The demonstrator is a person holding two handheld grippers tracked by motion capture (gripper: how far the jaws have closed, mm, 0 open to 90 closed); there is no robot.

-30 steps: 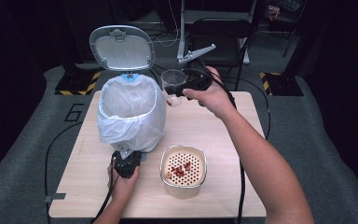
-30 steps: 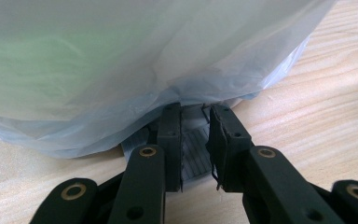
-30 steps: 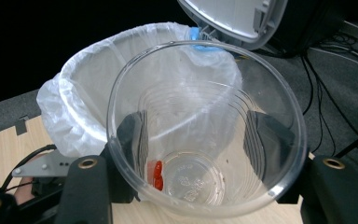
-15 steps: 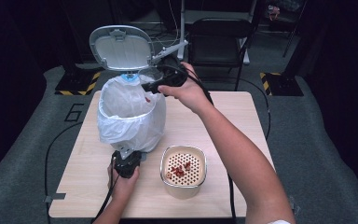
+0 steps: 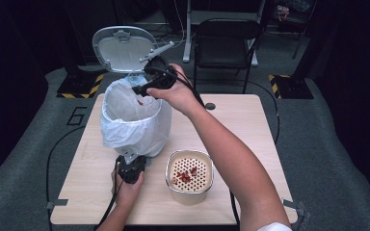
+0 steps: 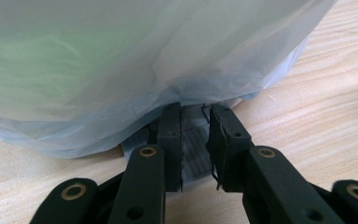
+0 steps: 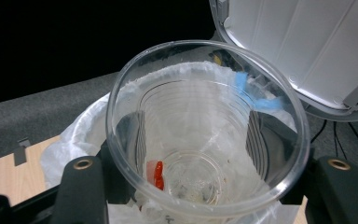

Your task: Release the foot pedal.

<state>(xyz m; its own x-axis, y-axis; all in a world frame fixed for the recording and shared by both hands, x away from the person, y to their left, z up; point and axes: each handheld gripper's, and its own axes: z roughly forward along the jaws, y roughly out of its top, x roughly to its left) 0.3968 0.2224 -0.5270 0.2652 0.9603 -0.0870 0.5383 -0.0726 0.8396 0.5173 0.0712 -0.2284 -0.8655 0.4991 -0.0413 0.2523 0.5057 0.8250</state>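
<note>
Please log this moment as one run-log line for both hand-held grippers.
left hand-held gripper: shut on bin pedal | right hand-held gripper: shut on clear cup, over lined bin | lid: up

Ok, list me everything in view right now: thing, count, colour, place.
Bin: one, lined with a white bag, table's left half.
Bin lid: one, grey-white, tipped open behind the bin.
Pedal: one, pale ribbed, at the bin's foot.
Clear cup: one, transparent, over the bin mouth; a red bit inside.
Strainer container: one, cream, near table edge; red bits on its perforated top.
Table: one, light wood.
Chair: one, black, beyond the table.
Left gripper: black, shut on the pedal.
Right gripper: black, shut on the clear cup.
</note>
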